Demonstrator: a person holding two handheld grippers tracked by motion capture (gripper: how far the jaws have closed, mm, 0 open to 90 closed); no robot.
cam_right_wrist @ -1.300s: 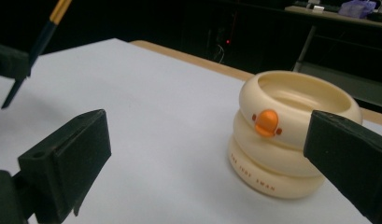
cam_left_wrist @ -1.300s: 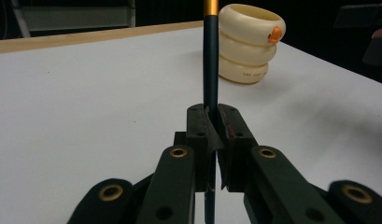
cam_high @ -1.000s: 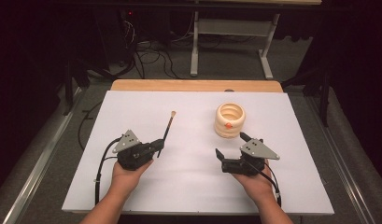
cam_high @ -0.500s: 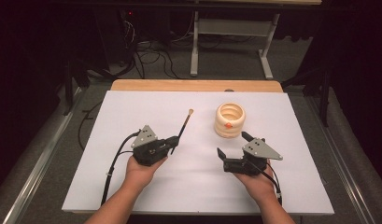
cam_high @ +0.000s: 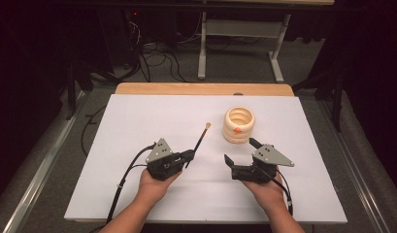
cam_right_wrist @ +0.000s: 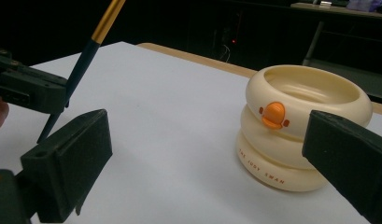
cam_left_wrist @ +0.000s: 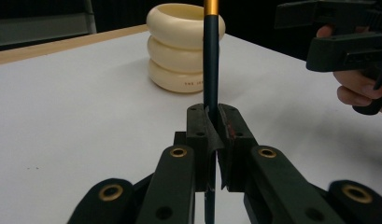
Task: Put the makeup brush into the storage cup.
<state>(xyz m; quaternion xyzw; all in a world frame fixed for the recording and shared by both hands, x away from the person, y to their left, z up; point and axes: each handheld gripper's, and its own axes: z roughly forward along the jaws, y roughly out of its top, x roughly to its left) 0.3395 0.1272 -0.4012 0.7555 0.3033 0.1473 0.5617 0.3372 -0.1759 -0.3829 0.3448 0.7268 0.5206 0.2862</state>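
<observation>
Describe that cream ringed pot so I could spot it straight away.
On the white table, look toward the far right, just beyond the right gripper. The cream holder stands there, shaped like three stacked rings, open on top. A small orange duck-like badge on its upper ring marks it out.

Left tongs (cam_high: 190,156) clamp brush (cam_high: 201,139); right tongs (cam_high: 240,153) agape near holder (cam_high: 239,124)

High view looks down; both gripper views, close, share cream holder (cam_left_wrist: 185,49).
</observation>
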